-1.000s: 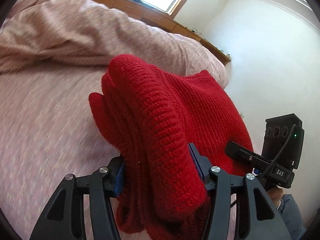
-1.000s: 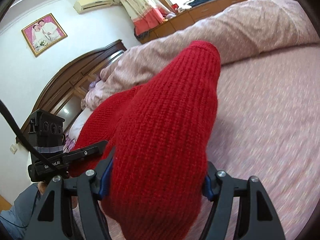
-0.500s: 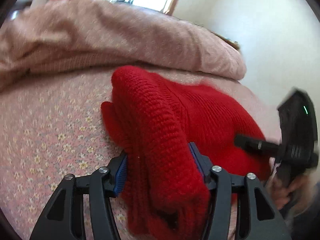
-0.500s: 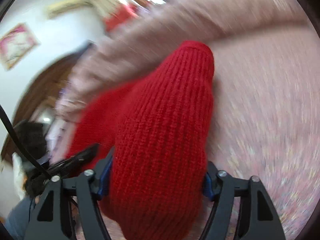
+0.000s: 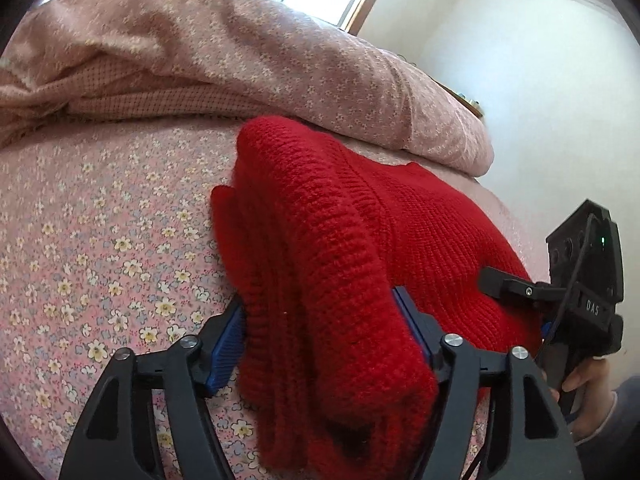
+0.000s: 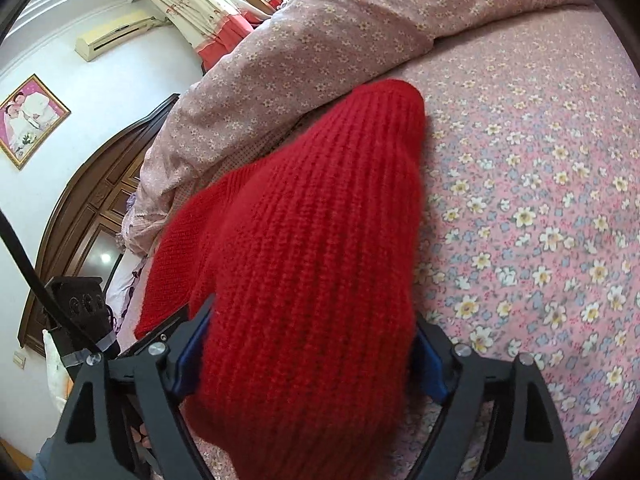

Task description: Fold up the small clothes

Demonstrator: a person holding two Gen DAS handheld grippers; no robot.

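Black housing [image 5: 591, 307] reads "DAS".

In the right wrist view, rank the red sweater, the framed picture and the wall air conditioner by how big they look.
1. red sweater, by far the largest; it sits right at the camera, so nearness inflates it.
2. and 3. air conditioner and framed picture look alike in size; both are far off, so no ranking.
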